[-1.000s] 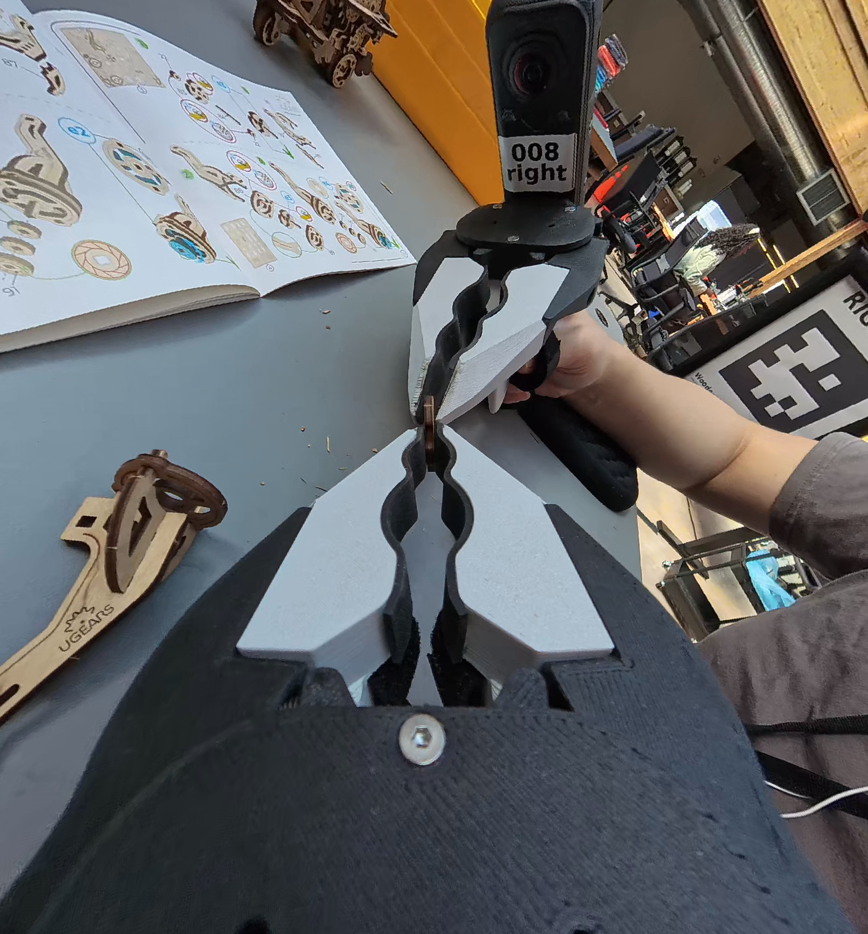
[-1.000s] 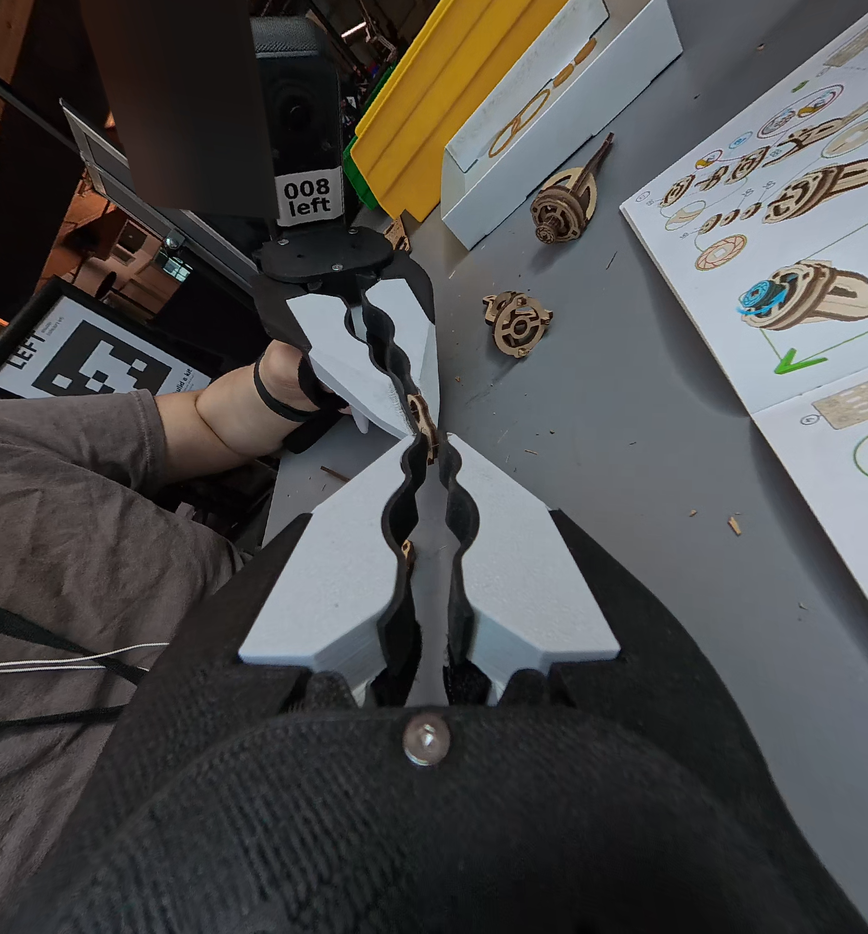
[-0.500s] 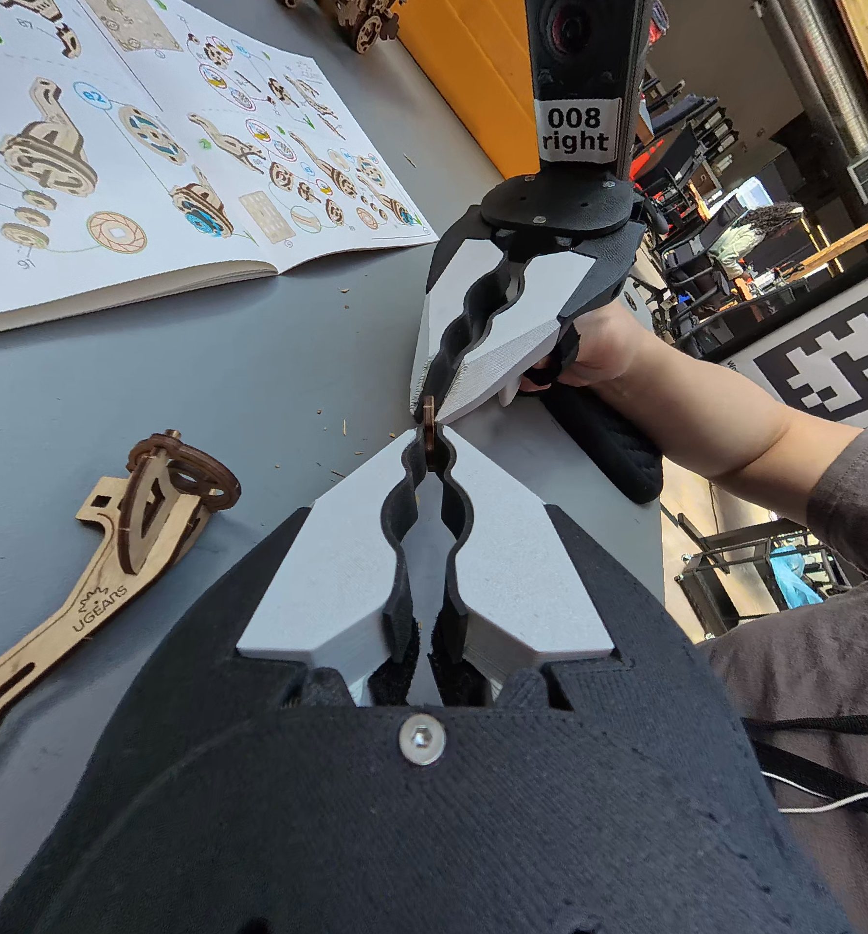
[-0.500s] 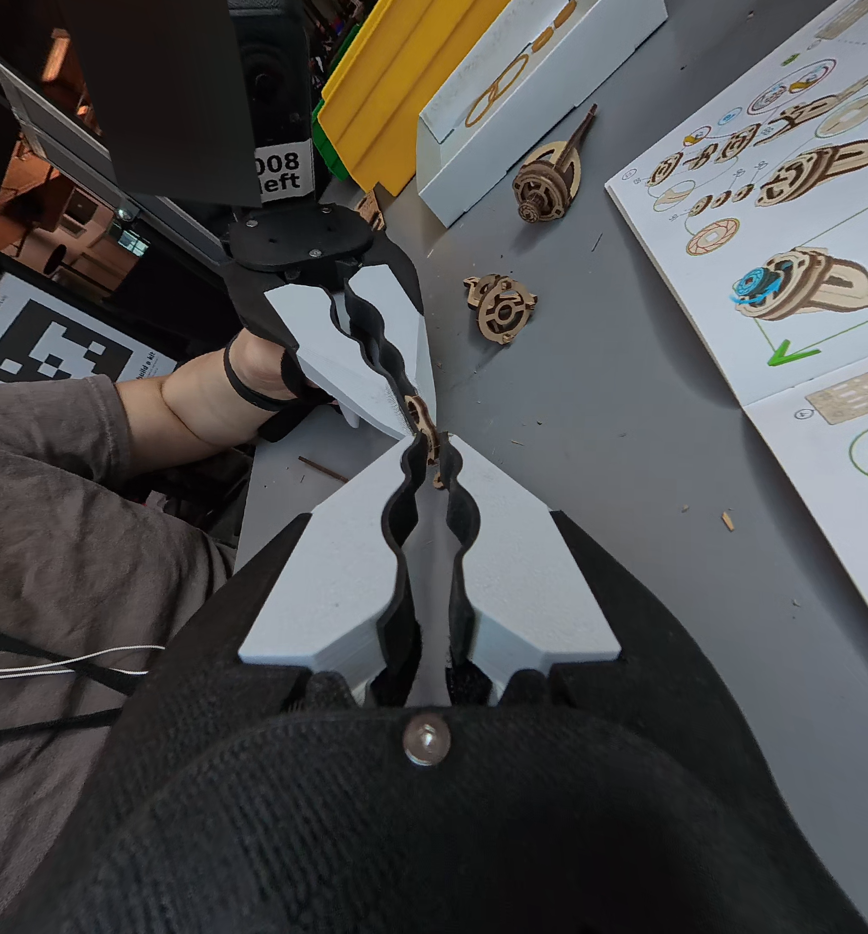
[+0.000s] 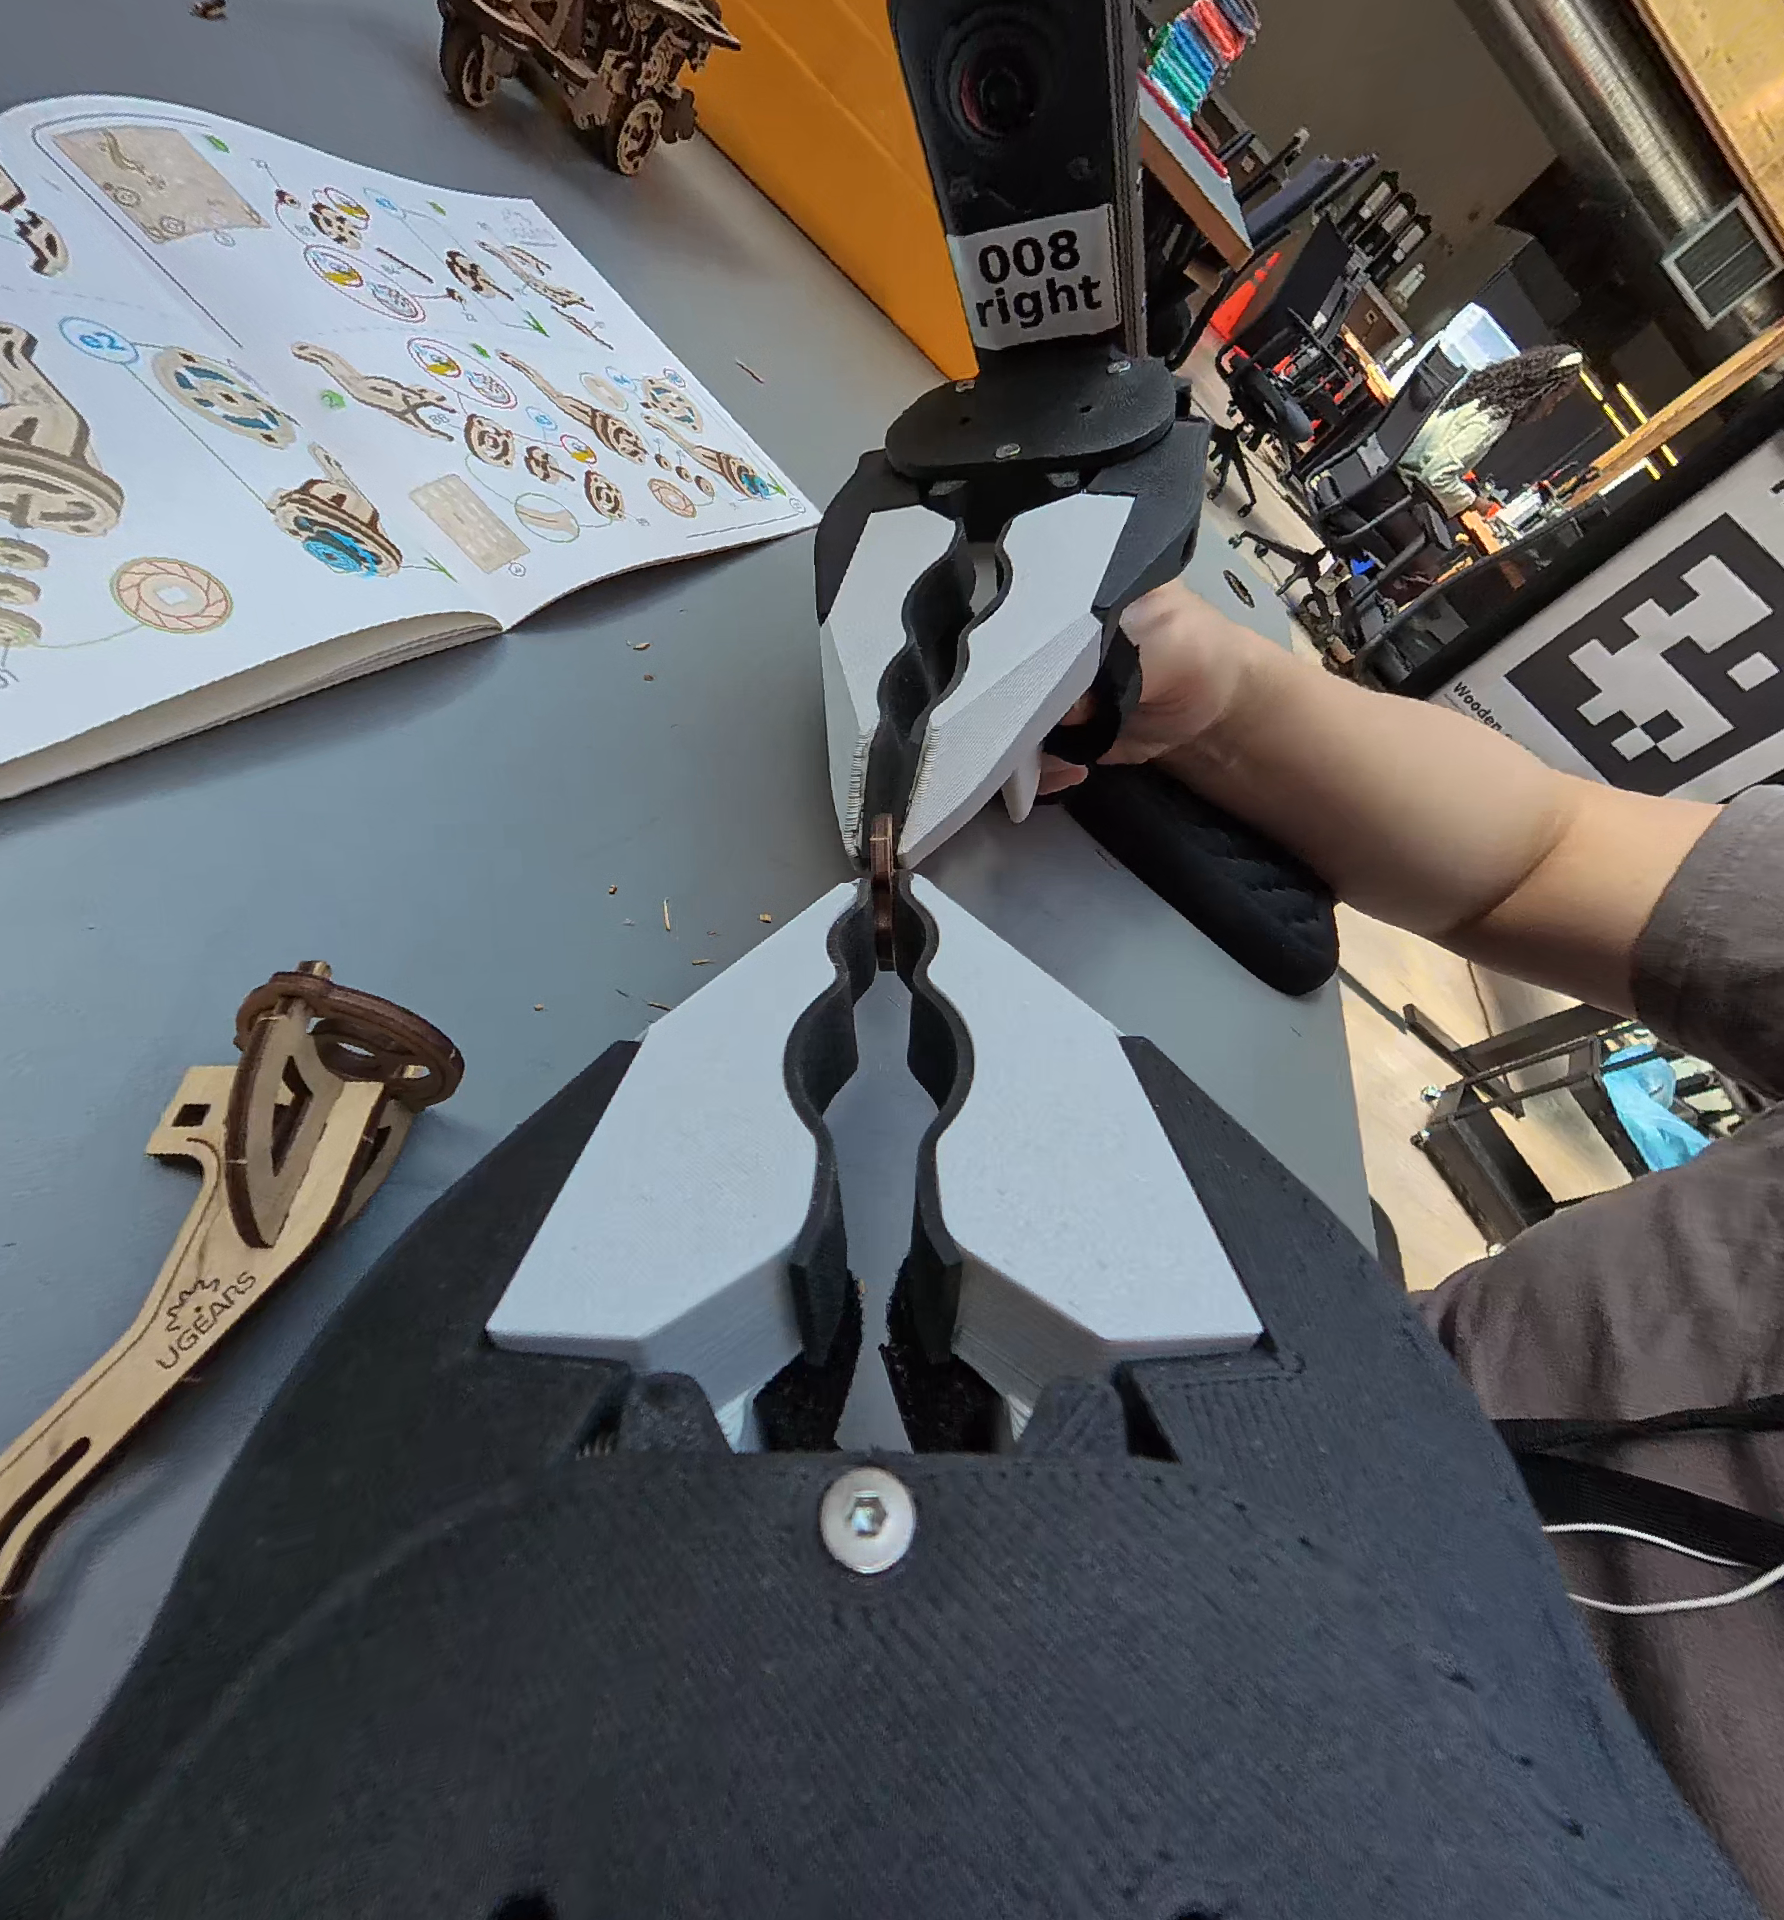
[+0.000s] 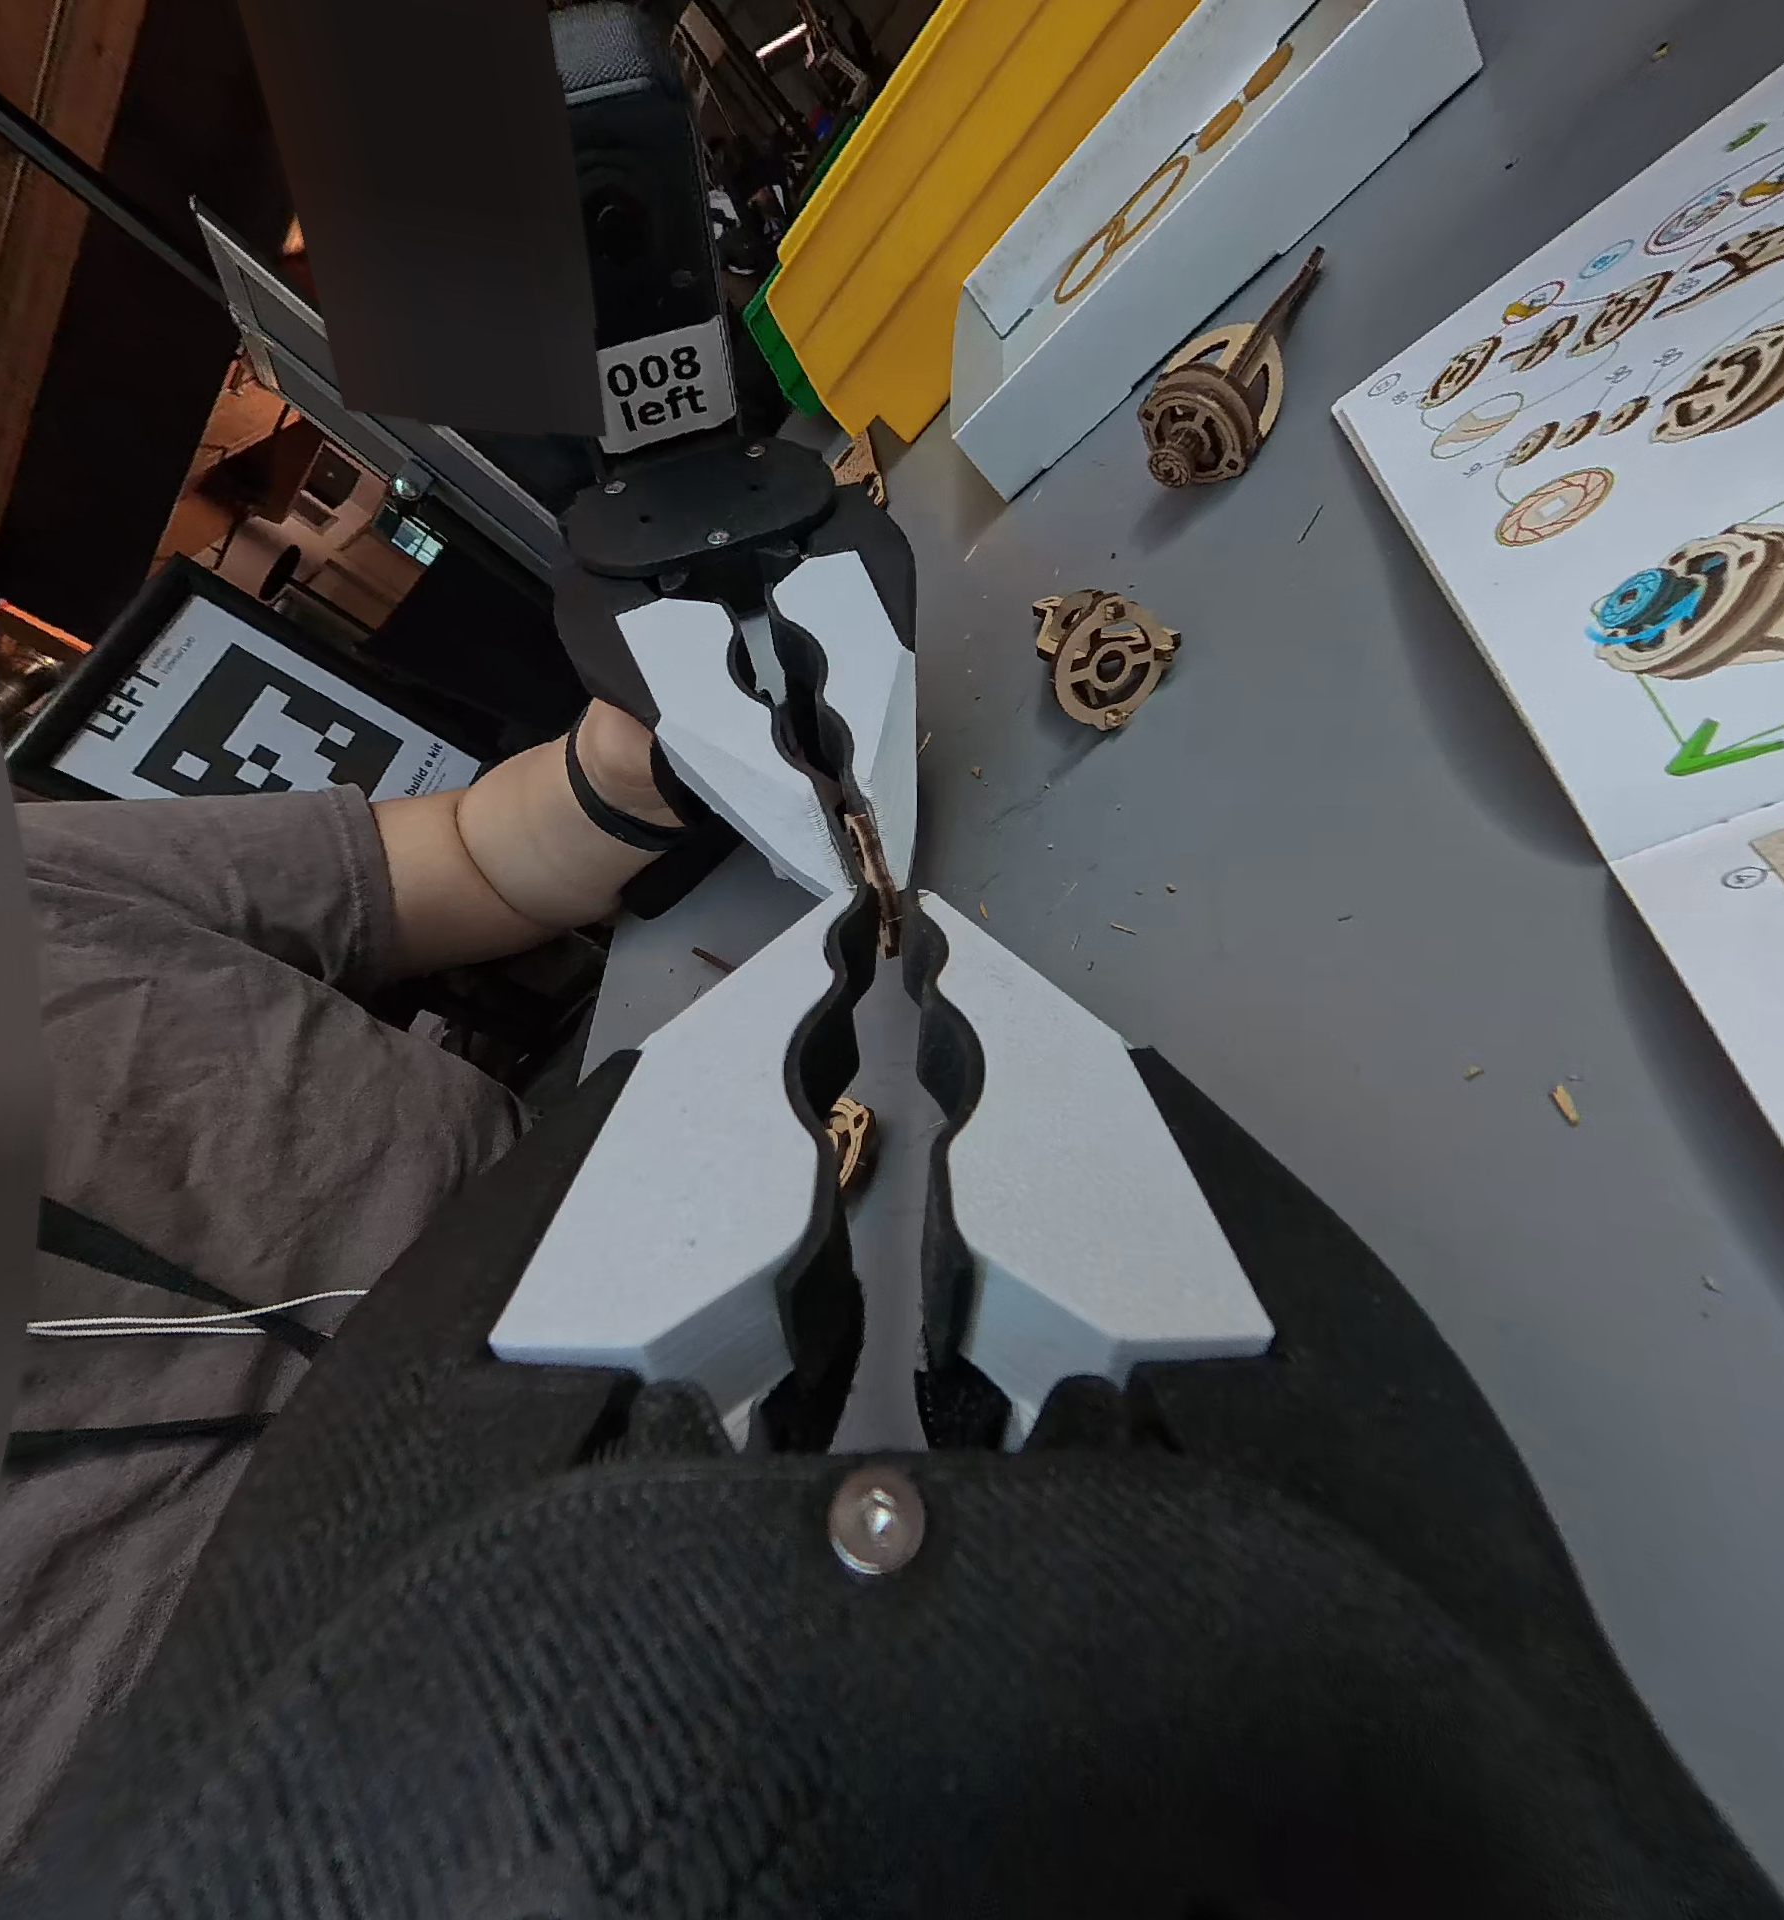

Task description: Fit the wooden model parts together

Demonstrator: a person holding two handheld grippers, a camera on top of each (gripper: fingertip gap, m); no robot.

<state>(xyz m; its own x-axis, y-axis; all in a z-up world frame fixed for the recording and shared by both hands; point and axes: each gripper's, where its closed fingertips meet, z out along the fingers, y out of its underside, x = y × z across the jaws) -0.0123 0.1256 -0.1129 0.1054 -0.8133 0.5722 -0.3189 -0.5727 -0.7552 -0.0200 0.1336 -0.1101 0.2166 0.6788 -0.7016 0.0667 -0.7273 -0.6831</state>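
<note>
A small flat wooden part (image 5: 880, 894) is pinched edge-on between both grippers, just above the grey table (image 5: 400, 883). My left gripper (image 5: 880, 920) is shut on its near end. My right gripper (image 5: 877, 831) faces it tip to tip and is shut on the other end. In the right wrist view the same part (image 6: 875, 883) bridges my right gripper (image 6: 883, 930) and the left gripper (image 6: 855, 821). Another small wooden piece (image 6: 852, 1138) shows through the gap between the right fingers; how it rests is unclear.
A wooden lever with a ring piece (image 5: 244, 1174) lies at the left. An open instruction booklet (image 5: 244, 416) lies beyond it. A wooden vehicle model (image 5: 587, 62), a yellow bin (image 6: 950, 208), a white box (image 6: 1179, 239), a gear hub (image 6: 1106, 660) and a wheel assembly (image 6: 1220, 405) are on the table. The tips of both grippers are at nearly the same place.
Both grippers stay shut and tip to tip on the small part. The joined pair has tilted and shifted slightly over the table.
</note>
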